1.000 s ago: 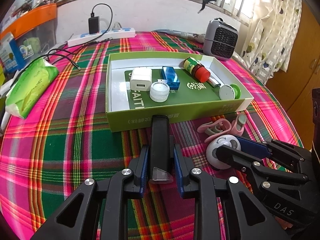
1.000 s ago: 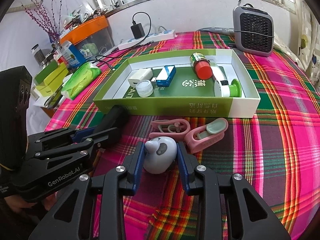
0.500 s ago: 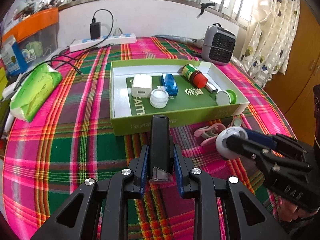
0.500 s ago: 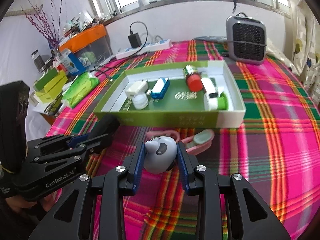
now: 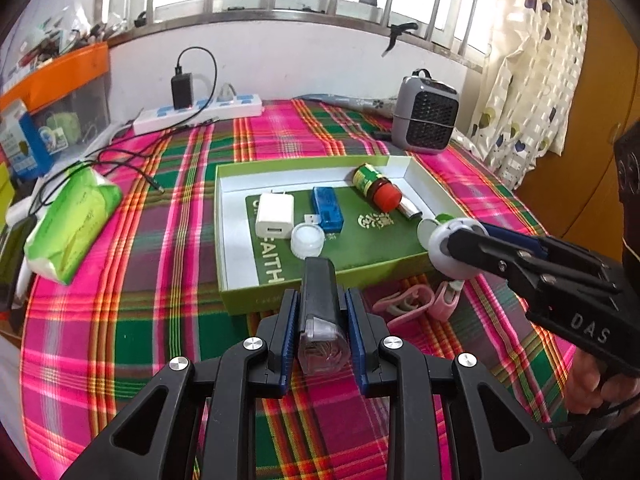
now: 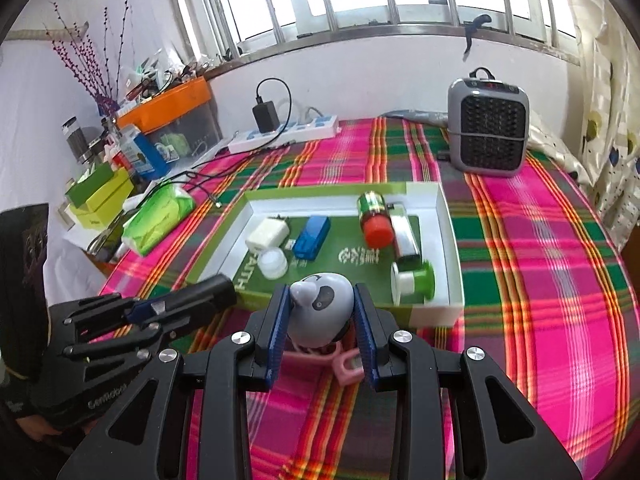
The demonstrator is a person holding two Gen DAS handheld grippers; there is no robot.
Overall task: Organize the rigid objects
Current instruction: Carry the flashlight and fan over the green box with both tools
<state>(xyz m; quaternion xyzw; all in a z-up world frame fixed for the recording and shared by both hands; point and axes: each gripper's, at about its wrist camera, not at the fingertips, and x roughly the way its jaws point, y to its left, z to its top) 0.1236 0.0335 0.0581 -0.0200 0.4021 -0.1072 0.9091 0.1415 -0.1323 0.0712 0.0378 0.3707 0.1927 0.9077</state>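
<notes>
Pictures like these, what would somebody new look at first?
Probably the bright pink and green plaid tablecloth covering the whole table. Next, the green tray in the middle, with small things lying in it. Close up, the left gripper clamps a black flashlight, and the right gripper clamps a round grey panda-faced toy, both before the tray's near wall.

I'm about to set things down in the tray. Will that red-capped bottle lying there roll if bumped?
Probably. The bottle is round and lies on its side on the tray's flat floor, so a nudge could roll it. The silver tube beside it may block one direction. It looks small, likely light.
</notes>
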